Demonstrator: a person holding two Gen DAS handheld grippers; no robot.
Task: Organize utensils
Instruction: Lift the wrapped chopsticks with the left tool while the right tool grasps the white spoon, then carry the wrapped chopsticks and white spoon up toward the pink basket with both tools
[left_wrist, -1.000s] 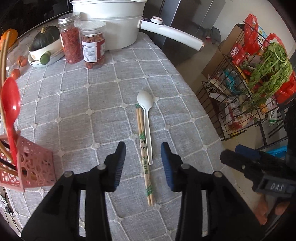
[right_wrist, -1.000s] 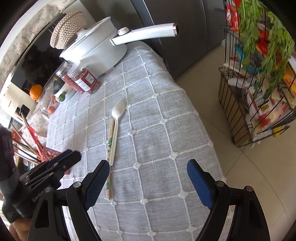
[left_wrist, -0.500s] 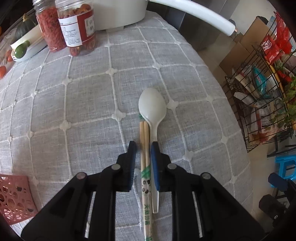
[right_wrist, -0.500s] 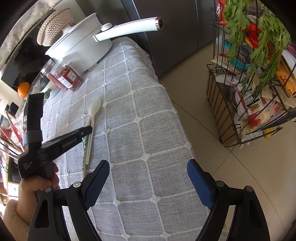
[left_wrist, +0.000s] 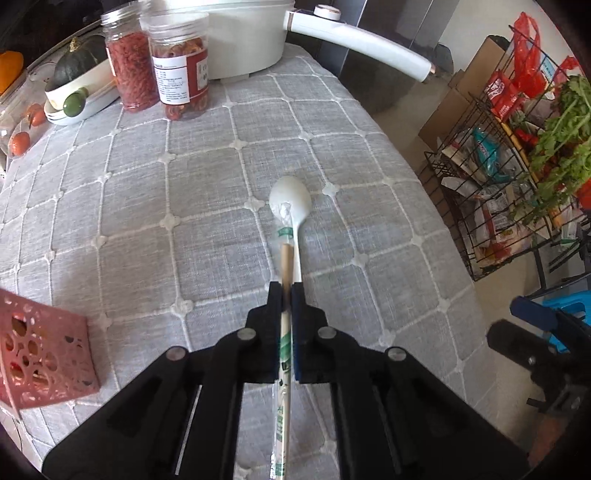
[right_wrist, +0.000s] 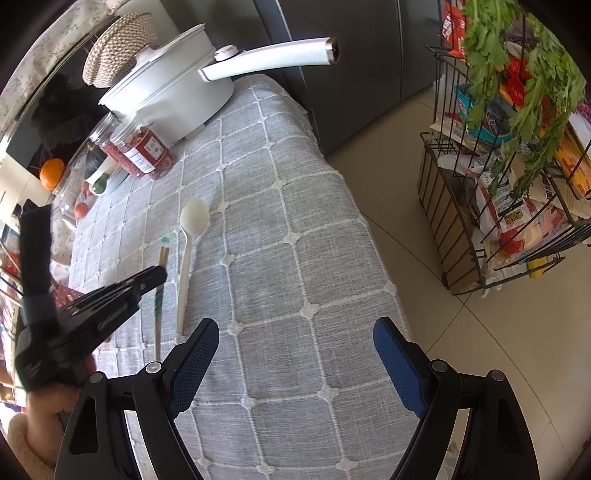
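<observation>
Chopsticks, a wrapped pair w/ green print on the sleeve, sit pinched in the left gripper, jaws closed flat on them roughly mid-length. From the right-wrist view the pair looks tipped up off the cloth at the front end, bare wooden tips poking out past the torn wrapper; I can't tell if the back end is clear of the table.

White spoon lies on the grey quilted tablecloth just beside the chopsticks, bowl pointing toward the white pot; handle runs right alongside the left jaws, not caught in them as far as I can see.

Right gripper hangs near the table edge w/ jaws spread wide, holding nothing.

Handling, my guess: the pair is light, thin and stiff, but two round sticks in a slick plastic sleeve can roll or slide vs. the pads, so a mid-length grip like this one seems right, firm enough that they don't pivot. Spoon looks like light hard plastic, smooth; best taken across the handle, not the bowl.

Pink perforated holder sits at the left w/ utensils already in it, prob. the destination. Long sticks need to go in end-first, near upright, else they'll snag the rim.
</observation>
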